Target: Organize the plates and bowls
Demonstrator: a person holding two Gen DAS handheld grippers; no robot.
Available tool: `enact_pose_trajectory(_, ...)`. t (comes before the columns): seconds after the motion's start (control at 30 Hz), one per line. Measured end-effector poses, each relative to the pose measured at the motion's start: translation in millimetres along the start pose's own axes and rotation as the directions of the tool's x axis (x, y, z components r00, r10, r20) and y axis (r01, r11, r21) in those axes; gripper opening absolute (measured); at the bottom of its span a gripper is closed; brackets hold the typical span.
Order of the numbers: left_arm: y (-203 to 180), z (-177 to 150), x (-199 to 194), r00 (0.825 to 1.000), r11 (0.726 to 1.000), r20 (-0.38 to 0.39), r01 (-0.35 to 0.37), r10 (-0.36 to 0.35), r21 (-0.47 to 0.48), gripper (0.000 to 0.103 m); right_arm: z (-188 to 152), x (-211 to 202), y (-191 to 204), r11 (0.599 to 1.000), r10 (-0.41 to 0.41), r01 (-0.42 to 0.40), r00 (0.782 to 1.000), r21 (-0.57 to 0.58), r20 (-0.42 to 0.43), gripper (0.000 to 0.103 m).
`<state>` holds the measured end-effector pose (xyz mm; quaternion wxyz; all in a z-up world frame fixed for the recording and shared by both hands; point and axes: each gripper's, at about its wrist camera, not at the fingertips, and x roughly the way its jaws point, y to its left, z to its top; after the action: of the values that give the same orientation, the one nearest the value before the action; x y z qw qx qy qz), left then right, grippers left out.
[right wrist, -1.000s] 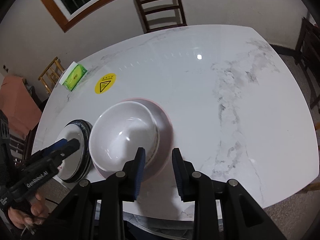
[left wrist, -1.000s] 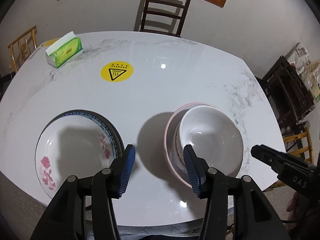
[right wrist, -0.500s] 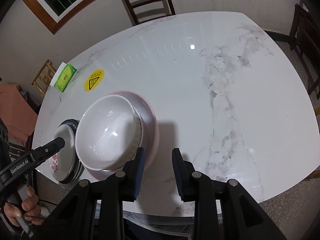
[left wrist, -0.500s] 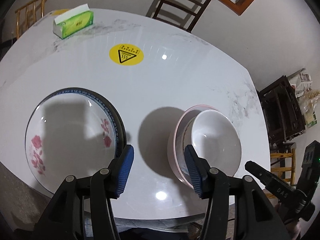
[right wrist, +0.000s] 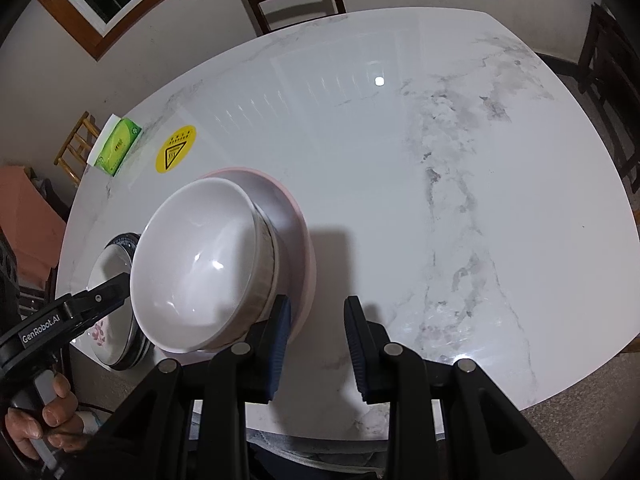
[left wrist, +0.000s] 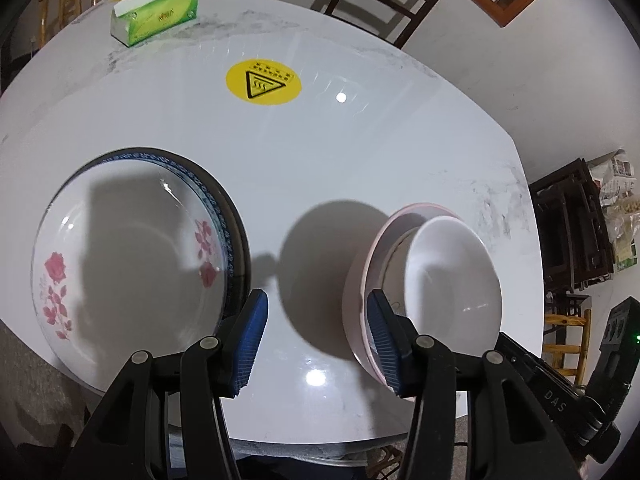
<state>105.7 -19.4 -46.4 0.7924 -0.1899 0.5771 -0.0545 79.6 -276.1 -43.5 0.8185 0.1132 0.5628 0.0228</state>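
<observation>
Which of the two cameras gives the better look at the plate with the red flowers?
The left wrist view: the flowered plate lies nearly whole there, roses and blue-patterned rim beneath plain. In the right wrist view the white bowl and the left gripper hide most of it.

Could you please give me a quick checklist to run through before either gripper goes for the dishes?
1. Left gripper empty, jaws apart: ok.
2. Right gripper empty, jaws apart with bare table between them: ok.
3. Left gripper lined up on a dish: not ok; it hangs over the gap between the floral plate and the pink plate.
4. White bowl seated level in the stack on the pink plate: not ok; it sits off-centre.
5. How many bowls sit under the white one: cannot tell.
6. Tissue box clear of the dishes: ok, at the table's far edge.
</observation>
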Motion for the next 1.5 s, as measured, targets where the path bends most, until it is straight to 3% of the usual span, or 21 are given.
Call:
enact_pose_trajectory(0.77,-13,4,35,0.997,0.999,-0.071,0.009,-0.007,0.035,0.022,11,29,3,1.0,-0.023,0.023,0.999,0.0,-0.046,0.028)
enact_pose_trajectory(1.5,-15,1,36,0.999,0.999,-0.053,0.005,-0.003,0.045,0.022,10,28,5,0.999,-0.041,0.041,0.999,-0.014,-0.025,0.028)
